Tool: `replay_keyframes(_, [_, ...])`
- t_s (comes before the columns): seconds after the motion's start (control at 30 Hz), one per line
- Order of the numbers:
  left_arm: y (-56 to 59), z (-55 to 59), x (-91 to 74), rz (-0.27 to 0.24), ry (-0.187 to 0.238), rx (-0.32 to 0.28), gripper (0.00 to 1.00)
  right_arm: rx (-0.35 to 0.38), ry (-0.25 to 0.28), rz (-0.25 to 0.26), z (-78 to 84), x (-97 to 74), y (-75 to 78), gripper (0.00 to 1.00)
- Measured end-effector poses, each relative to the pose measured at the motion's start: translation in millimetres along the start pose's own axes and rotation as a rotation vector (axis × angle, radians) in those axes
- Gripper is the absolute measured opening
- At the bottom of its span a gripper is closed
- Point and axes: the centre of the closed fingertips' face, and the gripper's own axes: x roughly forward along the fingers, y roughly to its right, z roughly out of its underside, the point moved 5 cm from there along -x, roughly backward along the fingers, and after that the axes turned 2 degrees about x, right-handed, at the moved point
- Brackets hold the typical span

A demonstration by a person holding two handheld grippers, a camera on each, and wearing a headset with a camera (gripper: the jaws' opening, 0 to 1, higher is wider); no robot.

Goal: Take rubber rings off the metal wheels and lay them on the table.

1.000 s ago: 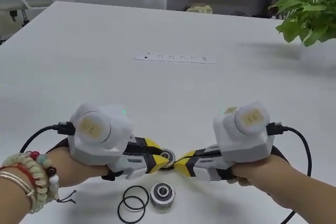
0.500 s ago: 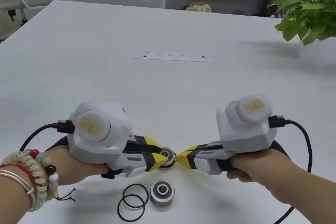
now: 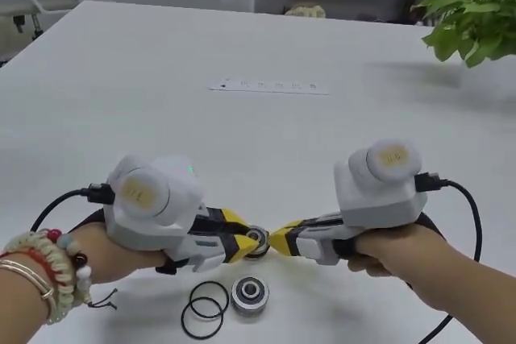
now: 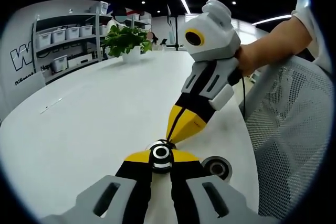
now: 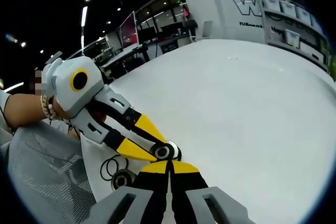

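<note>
White table (image 3: 161, 62): head view shows loose rings (image 3: 203, 310) beside a wheel (image 3: 249, 295).

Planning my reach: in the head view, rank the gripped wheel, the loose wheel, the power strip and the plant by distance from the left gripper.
1. Gripped wheel, clamped by the left gripper.
2. Loose wheel, lying just below it, toward the person.
3. Power strip, mid-table, beyond the grippers.
4. Plant, far right corner.

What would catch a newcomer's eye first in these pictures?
Two white, yellow-tipped grippers meet low in the head view: the left gripper clamps a silver metal wheel, the right gripper's shut tips touch it. Nearer the person lie two black rubber rings beside a second metal wheel.
</note>
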Motion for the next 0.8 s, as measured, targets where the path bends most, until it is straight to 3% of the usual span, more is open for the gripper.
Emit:
replay_keyframes(0.4, [0.4, -0.1, -0.1, 0.001, 0.006, -0.006, 0.08, -0.028, 0.020, -0.021, -6.0, 0.9, -6.8, 0.00])
replay_keyframes(0.47, [0.3, -0.1, 0.0, 0.001, 0.006, -0.006, 0.08, -0.020, 0.049, -0.049, -11.5, 0.9, -11.1, 0.00])
replay_keyframes(0.5, [0.1, -0.1, 0.3, 0.001, 0.007, -0.007, 0.08, -0.029, 0.107, -0.112, -20.8, 0.3, -20.5, 0.00])
replay_keyframes(0.53, [0.1, -0.1, 0.4, 0.000, 0.008, -0.009, 0.08, -0.029, 0.114, -0.099, -23.9, -1.1, -20.8, 0.00])
replay_keyframes(0.6, [0.0, -0.2, 0.6, -0.001, 0.009, -0.010, 0.08, -0.070, 0.076, -0.043, -20.0, -0.2, -15.6, 0.00])
replay_keyframes(0.73, [-0.1, 0.1, 0.8, -0.004, 0.018, -0.018, 0.08, -0.062, 0.049, -0.026, -12.8, 1.0, -8.5, 0.00])
replay_keyframes(0.8, [0.4, -0.2, 1.0, -0.004, 0.013, 0.009, 0.08, -0.040, 0.038, -0.009, -10.7, 1.4, -4.8, 0.00])
